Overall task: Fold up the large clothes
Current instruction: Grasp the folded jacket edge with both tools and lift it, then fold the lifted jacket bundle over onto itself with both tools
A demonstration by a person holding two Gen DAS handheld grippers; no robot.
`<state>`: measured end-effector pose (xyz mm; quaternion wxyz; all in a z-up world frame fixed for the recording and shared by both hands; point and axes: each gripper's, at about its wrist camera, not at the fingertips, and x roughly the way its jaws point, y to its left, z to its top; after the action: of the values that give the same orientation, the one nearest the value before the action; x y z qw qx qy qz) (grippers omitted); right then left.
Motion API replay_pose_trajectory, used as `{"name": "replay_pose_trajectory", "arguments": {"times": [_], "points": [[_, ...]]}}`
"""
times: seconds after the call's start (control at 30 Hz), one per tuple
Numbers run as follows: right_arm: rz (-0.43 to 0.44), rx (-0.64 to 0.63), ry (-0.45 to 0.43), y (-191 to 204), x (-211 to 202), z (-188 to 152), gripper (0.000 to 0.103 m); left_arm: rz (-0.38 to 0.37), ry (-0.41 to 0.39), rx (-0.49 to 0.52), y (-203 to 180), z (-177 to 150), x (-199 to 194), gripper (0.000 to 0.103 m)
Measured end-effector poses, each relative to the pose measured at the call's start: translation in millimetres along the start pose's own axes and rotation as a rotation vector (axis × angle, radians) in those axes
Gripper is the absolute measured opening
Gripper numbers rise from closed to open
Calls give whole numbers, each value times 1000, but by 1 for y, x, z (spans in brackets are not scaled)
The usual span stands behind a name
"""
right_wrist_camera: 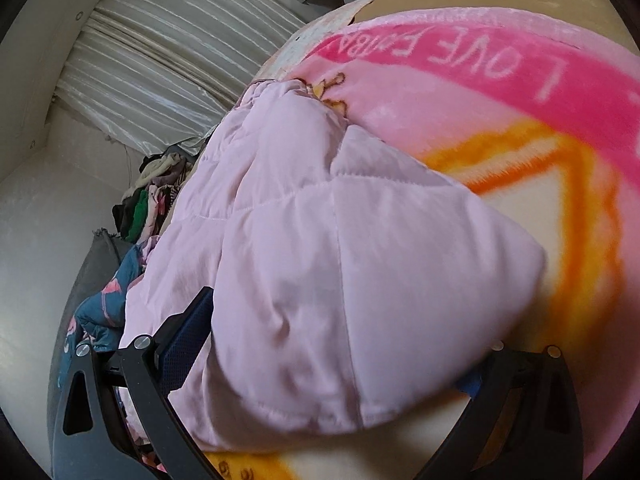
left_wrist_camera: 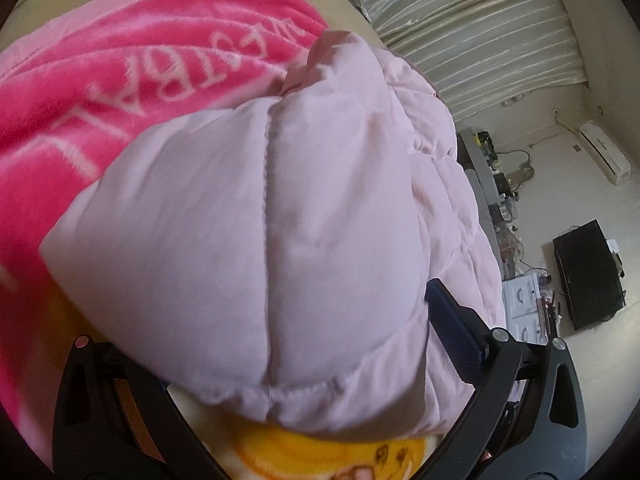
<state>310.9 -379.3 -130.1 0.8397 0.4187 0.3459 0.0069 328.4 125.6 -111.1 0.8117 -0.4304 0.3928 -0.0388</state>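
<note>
A pale pink quilted padded garment (left_wrist_camera: pixel 260 220) fills the left wrist view and lies over a bright pink blanket (left_wrist_camera: pixel 132 68) with white letters. My left gripper (left_wrist_camera: pixel 288 364) has its jaws wide on either side of a thick fold of the garment; one blue pad (left_wrist_camera: pixel 452 332) shows at the right, the other is hidden by cloth. In the right wrist view the same garment (right_wrist_camera: pixel 320 272) bulges between the jaws of my right gripper (right_wrist_camera: pixel 332 364). Its left blue pad (right_wrist_camera: pixel 188 332) presses against the cloth. The right pad is mostly hidden.
The pink and orange blanket (right_wrist_camera: pixel 500 92) covers a bed. A heap of mixed clothes (right_wrist_camera: pixel 152 200) lies at the bed's far side. Pale curtains (left_wrist_camera: pixel 480 28) hang behind. A black box (left_wrist_camera: pixel 588 272) and clutter stand on the floor by the wall.
</note>
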Motion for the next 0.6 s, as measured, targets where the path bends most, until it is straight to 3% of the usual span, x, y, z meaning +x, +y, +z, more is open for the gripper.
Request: {"name": "replay_pose_trajectory", "arguments": {"times": [0.17, 0.23, 0.27, 0.33, 0.4, 0.5, 0.6], "points": [[4, -57, -17, 4, 5, 0, 98, 21, -25, 38, -4, 1, 4, 95], [17, -87, -20, 6, 5, 1, 91, 19, -29, 52, -6, 2, 6, 94], [34, -101, -15, 7, 5, 1, 82, 19, -30, 62, -7, 2, 6, 91], [62, -126, -13, 9, 3, 2, 65, 23, -38, 87, -12, 3, 7, 81], [76, -165, -21, 15, 0, 2, 55, 34, -53, 126, -23, 2, 6, 66], [86, -208, -30, 25, -5, 2, 43, 46, -74, 181, -37, 0, 0, 48], [68, -270, -36, 39, -10, 5, 37, 52, -82, 227, -47, 0, -8, 38]]}}
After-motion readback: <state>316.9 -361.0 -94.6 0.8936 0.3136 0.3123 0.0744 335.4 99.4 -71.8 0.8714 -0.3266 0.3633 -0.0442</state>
